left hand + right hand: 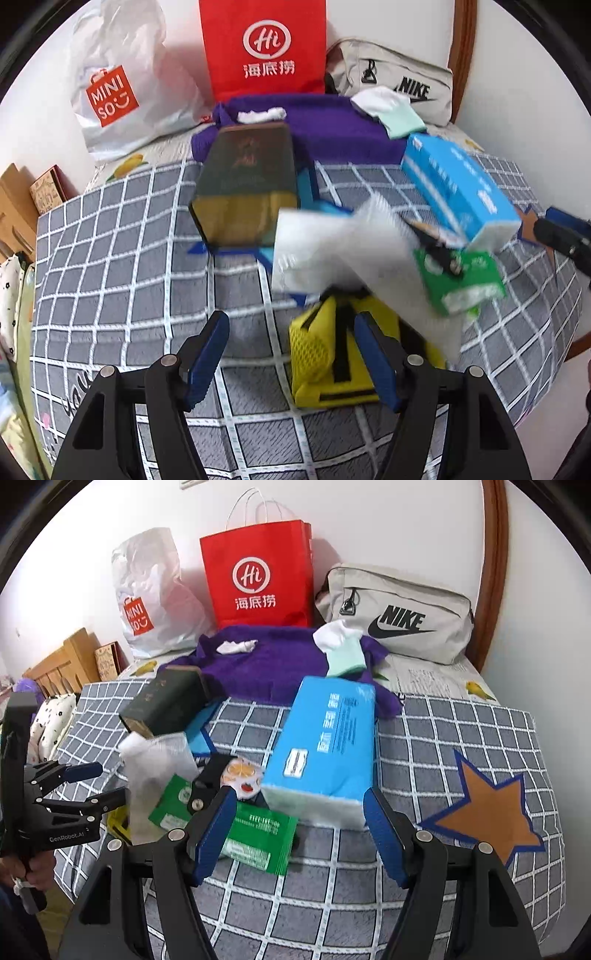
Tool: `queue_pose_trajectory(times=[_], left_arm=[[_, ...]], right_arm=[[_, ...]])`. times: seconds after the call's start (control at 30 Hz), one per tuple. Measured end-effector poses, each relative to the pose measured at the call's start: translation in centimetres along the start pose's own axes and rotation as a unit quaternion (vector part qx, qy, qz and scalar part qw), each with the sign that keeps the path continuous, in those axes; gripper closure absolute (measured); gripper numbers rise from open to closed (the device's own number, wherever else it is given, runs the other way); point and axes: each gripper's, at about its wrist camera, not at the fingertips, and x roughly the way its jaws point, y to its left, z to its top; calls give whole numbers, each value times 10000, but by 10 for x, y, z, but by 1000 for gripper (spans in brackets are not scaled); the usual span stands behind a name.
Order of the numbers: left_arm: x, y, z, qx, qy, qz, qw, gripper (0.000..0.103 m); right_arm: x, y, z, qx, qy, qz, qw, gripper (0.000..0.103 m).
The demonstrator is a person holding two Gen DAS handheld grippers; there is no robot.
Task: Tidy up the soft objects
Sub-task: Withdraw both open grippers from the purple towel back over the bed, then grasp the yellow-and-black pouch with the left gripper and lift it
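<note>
My left gripper [291,358] is open low over the checked bed cover. A yellow mesh pouch [317,354] lies partly between its fingers, close by the right finger, and the left pad is clear of it. Just beyond lies a white plastic-wrapped pack [332,243]. My right gripper [299,830] is open, with the near end of a blue tissue pack [325,746] just ahead between its fingertips. A green tissue pack [258,834] lies by its left finger. A purple knit [266,664] with a white sock [236,647] and a white-and-mint sock [343,646] lies at the back.
A dark green box [243,184] stands left of the pile. A red paper bag [258,579], a white Miniso bag [155,602] and a grey Nike bag [399,616] lean on the wall. A small round colourful item [243,775] lies among the packs. The bed's wooden rim [491,572] curves right.
</note>
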Motion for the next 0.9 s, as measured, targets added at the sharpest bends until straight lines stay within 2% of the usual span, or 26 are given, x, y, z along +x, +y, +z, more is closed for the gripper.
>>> queue_pose_trajectory(times=[0.2, 0.27, 0.33, 0.37, 0.4, 0.67, 0.7, 0.9], left_arm=[[17, 1, -10, -18, -3, -172, 9999, 35], [17, 3, -11, -32, -63, -314, 9995, 42], [17, 6, -13, -35, -52, -588, 9983, 64], [16, 6, -12, -50, -39, -756, 9971, 69], [15, 7, -12, -70, -32, -850, 9963, 70], [-5, 18, -16, 4, -203, -716, 9972, 74], [-8, 22, -17, -2, -211, -661, 9976, 77], [-5, 33, -20, -83, -162, -583, 9981, 77]], right_arm=[[2, 5, -14, -2, 71, 91, 9999, 32], [3, 7, -18, 3, 101, 105, 9999, 32], [5, 9, -20, 0, 138, 169, 9998, 32], [6, 11, -20, 4, 151, 184, 9997, 32], [7, 12, -19, -1, 168, 201, 9997, 32], [27, 44, -6, -203, 303, 471, 9982, 32], [31, 48, -5, -225, 333, 495, 9980, 32], [58, 63, -3, -198, 604, 696, 9955, 34]])
